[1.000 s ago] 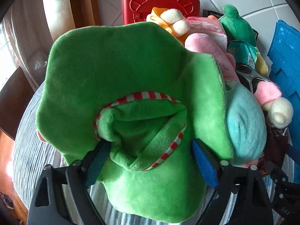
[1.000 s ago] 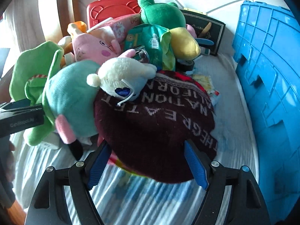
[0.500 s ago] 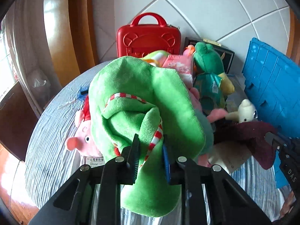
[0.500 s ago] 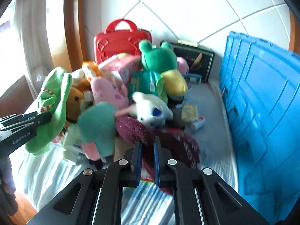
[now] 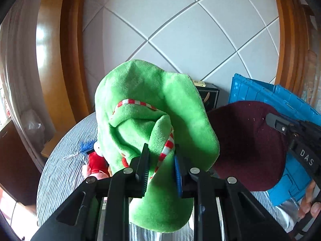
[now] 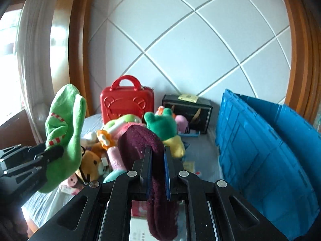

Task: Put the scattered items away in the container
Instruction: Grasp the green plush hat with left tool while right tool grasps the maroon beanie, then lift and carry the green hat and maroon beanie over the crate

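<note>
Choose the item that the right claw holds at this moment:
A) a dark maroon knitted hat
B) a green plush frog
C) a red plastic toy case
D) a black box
A: in the right wrist view the right claw is shut on the dark maroon knitted hat, which hangs between its blue pads, lifted above the pile of toys.

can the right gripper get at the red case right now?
Probably not. The right gripper is shut on the maroon beanie, and the toy pile, with the green frog plush, lies in front of the red case.
</note>
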Action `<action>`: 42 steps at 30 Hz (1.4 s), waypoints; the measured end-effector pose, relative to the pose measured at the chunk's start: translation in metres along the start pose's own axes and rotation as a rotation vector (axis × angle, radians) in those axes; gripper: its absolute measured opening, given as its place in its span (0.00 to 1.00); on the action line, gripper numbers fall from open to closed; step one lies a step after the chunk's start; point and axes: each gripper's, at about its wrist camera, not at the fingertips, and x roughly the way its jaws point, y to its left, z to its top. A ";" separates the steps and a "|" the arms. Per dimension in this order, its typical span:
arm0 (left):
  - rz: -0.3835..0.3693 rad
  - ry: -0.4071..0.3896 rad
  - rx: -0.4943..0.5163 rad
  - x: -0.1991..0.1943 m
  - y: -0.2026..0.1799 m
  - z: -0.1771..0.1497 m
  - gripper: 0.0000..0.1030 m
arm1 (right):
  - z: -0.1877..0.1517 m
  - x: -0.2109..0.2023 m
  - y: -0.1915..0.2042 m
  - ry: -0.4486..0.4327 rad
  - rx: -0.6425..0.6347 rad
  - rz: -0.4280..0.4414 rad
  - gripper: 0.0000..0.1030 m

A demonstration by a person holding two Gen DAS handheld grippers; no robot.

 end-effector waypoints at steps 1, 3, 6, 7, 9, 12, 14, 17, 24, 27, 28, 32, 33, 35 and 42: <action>-0.011 -0.010 0.003 -0.004 -0.001 0.003 0.20 | 0.006 -0.006 0.001 -0.016 -0.001 -0.008 0.10; -0.028 -0.030 0.014 -0.012 -0.004 0.009 0.20 | 0.015 -0.018 0.003 -0.042 -0.003 -0.025 0.10; -0.057 -0.060 0.023 -0.021 -0.009 0.019 0.20 | 0.026 -0.032 0.004 -0.076 -0.003 -0.053 0.10; -0.066 -0.072 0.027 -0.025 -0.011 0.023 0.20 | 0.030 -0.037 0.003 -0.088 -0.001 -0.065 0.10; -0.088 -0.094 0.041 -0.029 -0.019 0.031 0.20 | 0.039 -0.048 0.001 -0.115 0.000 -0.091 0.10; -0.127 -0.120 0.062 -0.035 -0.032 0.041 0.20 | 0.054 -0.065 -0.007 -0.156 0.000 -0.132 0.10; -0.154 -0.133 0.074 -0.037 -0.044 0.046 0.20 | 0.065 -0.076 -0.013 -0.183 -0.002 -0.164 0.10; -0.191 -0.152 0.090 -0.040 -0.064 0.056 0.20 | 0.084 -0.095 -0.029 -0.232 -0.002 -0.217 0.10; -0.282 -0.197 0.144 -0.049 -0.138 0.074 0.20 | 0.112 -0.138 -0.098 -0.319 0.023 -0.354 0.10; -0.310 -0.206 0.166 -0.049 -0.184 0.077 0.20 | 0.111 -0.152 -0.146 -0.331 0.042 -0.403 0.10; -0.318 -0.209 0.172 -0.049 -0.201 0.078 0.20 | 0.109 -0.156 -0.163 -0.332 0.045 -0.417 0.10; -0.305 -0.210 0.166 -0.046 -0.279 0.079 0.20 | 0.096 -0.165 -0.236 -0.315 0.051 -0.449 0.10; -0.307 -0.202 0.167 -0.044 -0.300 0.078 0.20 | 0.091 -0.166 -0.257 -0.304 0.051 -0.450 0.10; -0.312 -0.180 0.166 -0.040 -0.337 0.077 0.20 | 0.081 -0.163 -0.294 -0.275 0.052 -0.441 0.10; -0.254 0.007 0.190 -0.014 -0.435 0.062 0.20 | 0.027 -0.132 -0.399 -0.112 0.085 -0.376 0.10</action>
